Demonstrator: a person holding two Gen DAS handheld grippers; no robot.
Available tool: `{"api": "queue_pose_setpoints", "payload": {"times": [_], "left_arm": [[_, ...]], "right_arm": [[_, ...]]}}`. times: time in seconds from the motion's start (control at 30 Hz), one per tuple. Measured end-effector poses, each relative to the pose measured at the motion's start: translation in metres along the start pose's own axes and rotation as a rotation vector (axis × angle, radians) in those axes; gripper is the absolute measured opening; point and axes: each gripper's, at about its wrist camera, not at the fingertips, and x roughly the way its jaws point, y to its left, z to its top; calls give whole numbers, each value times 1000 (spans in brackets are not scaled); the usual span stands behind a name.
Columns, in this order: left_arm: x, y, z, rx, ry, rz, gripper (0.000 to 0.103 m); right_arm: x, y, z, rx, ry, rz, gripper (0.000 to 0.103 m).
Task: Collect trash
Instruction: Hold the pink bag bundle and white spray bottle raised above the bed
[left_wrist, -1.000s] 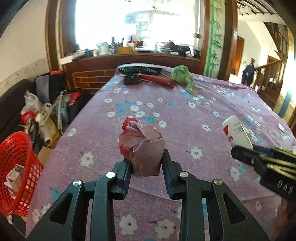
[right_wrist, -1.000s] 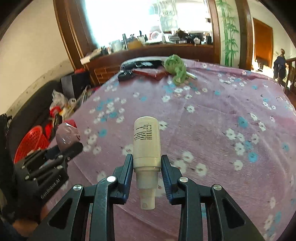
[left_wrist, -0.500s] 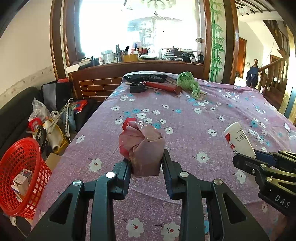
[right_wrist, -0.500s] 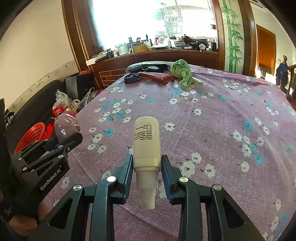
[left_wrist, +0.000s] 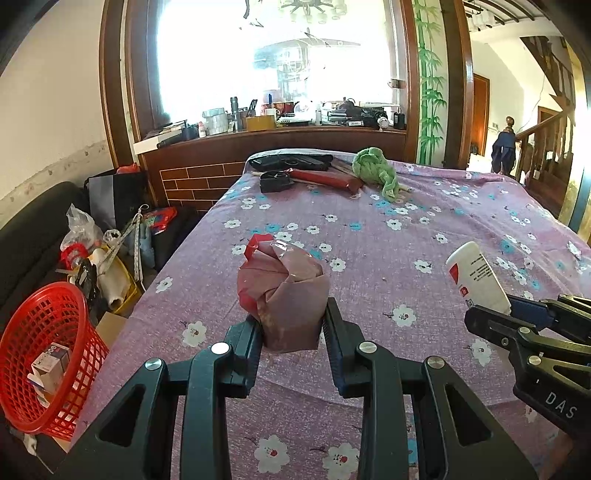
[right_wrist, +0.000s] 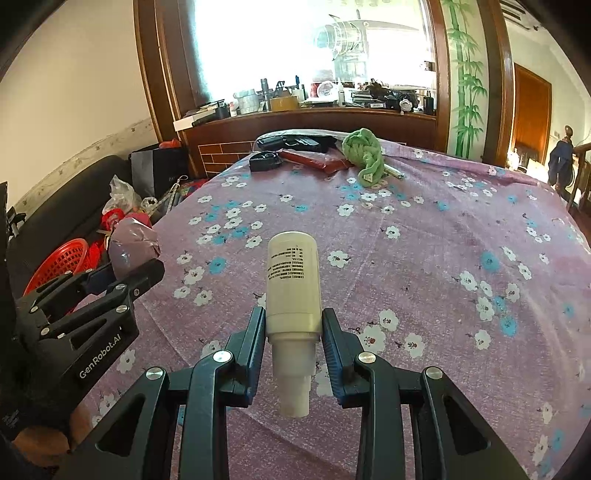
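My left gripper (left_wrist: 291, 325) is shut on a crumpled pinkish-red wrapper (left_wrist: 284, 291) and holds it above the near edge of the purple flowered tablecloth (left_wrist: 369, 236). My right gripper (right_wrist: 293, 325) is shut on a white plastic bottle (right_wrist: 293, 280), cap end toward the camera, also above the cloth. The bottle (left_wrist: 476, 277) and right gripper (left_wrist: 517, 317) show at the right of the left wrist view. The left gripper (right_wrist: 122, 273) with the wrapper (right_wrist: 131, 243) shows at the left of the right wrist view. A red mesh basket (left_wrist: 44, 354) stands on the floor at the left.
At the table's far end lie a green cloth (left_wrist: 376, 173), a red packet (left_wrist: 325, 179) and black items (left_wrist: 288, 162). Clutter of bags and rolls (left_wrist: 99, 254) sits on the floor beside a dark sofa (left_wrist: 33, 221). The basket holds a small box (left_wrist: 51, 363).
Both grippers have risen and pulled back a little from the table, each still holding its item. More of the far ledge and window shows now.
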Motion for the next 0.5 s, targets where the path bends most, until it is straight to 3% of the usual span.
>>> {"api": "queue_pose_setpoints", "payload": {"times": [0.5], "left_arm": [[0,1,0,0,0,-1,30]], "right_arm": [[1,0,0,-1,0,1,33]]}}
